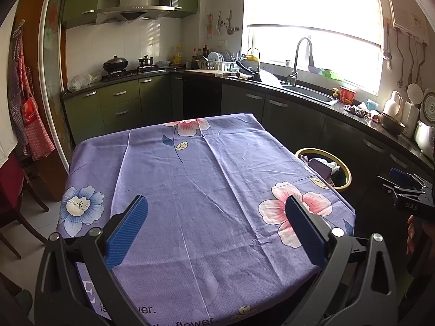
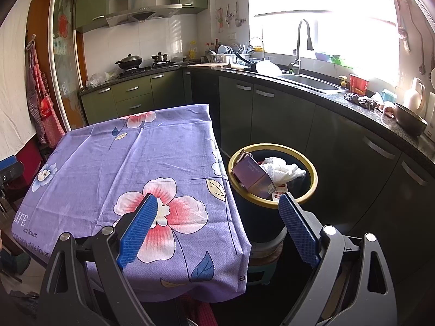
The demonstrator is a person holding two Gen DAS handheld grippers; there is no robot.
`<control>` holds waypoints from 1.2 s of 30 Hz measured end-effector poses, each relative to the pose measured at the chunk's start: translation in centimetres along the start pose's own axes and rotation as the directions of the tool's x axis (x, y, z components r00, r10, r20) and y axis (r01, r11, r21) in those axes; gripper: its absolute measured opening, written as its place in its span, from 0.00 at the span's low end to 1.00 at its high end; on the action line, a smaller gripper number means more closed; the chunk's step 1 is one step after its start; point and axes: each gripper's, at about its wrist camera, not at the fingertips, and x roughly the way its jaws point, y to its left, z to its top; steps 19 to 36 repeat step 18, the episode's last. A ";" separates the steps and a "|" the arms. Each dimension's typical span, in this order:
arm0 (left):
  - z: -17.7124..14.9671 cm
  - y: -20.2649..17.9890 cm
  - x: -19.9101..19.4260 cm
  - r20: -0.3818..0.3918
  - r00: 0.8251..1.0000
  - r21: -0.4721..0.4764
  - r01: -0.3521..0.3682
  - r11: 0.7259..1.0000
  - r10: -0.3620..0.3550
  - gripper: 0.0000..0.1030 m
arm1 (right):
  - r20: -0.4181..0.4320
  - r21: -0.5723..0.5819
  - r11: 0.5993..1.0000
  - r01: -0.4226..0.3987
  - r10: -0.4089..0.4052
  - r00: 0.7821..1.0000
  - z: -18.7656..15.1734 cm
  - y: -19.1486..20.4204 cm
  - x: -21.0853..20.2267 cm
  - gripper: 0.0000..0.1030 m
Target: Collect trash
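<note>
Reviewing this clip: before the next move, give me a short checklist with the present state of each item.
1. Left gripper open and empty: ok.
2. Right gripper open and empty: ok.
3. Tablecloth free of visible trash: ok.
4. Bin beside the table, upright, mouth open: ok.
5. Box and white wad inside the bin rim: ok.
6. Trash on the floor: cannot tell, mostly hidden.

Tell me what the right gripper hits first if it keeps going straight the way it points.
Probably the near rim of the trash bin or the tablecloth edge beside it. The right gripper, jaws open and empty, aims at the gap between them; depth is unclear.
</note>
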 end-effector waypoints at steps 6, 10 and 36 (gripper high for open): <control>0.1 -0.1 -0.1 0.034 0.999 0.006 -0.009 1.000 0.009 0.93 | -0.003 0.001 1.000 -0.001 0.001 1.000 -0.1 0.1 0.1 0.87; 0.3 -0.1 0.6 0.005 1.000 0.007 -0.005 1.000 0.005 0.93 | -0.009 0.003 1.000 -0.004 0.004 1.000 -0.2 0.1 0.3 0.87; 0.6 1.7 4.0 -0.066 0.998 -0.016 -0.025 1.000 0.024 0.93 | -0.038 -0.010 1.000 -0.018 0.018 0.999 0.4 0.7 2.6 0.87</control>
